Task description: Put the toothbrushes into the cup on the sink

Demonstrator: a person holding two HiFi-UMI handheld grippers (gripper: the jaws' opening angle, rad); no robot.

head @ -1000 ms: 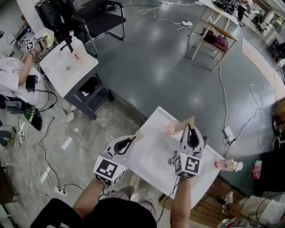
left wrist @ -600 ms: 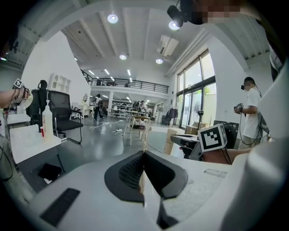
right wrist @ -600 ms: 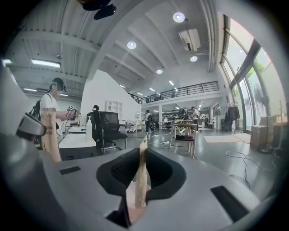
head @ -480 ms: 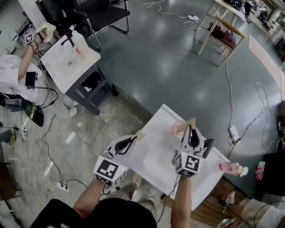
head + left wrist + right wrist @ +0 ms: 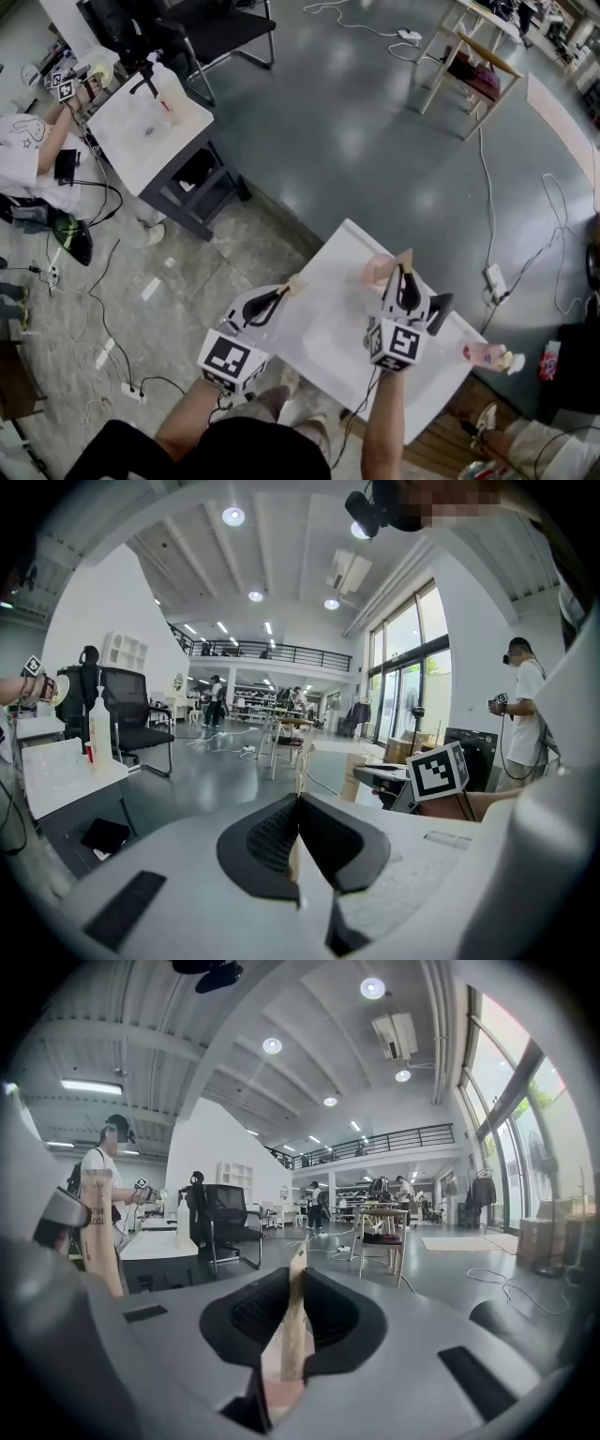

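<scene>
At lower centre of the head view, two paper-wrapped toothbrushes are held over the white sink surface (image 5: 323,337).
The left gripper (image 5: 279,296) is clamped on the left toothbrush (image 5: 295,284). The right gripper (image 5: 403,279) is clamped on the right toothbrush (image 5: 405,257), just right of the pink cup (image 5: 376,270). The wrapper print cannot be read.

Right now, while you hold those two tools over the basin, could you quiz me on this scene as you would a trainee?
1. True or false: the left tongs are shut on a slim beige toothbrush.
2. What do the right tongs grip?
A) a flat beige toothbrush
B) a black cable
C) nothing
3. Fill in: the round pink cup stands on the white ____.
Key: 1 true; 2 A; 3 sink.
</scene>
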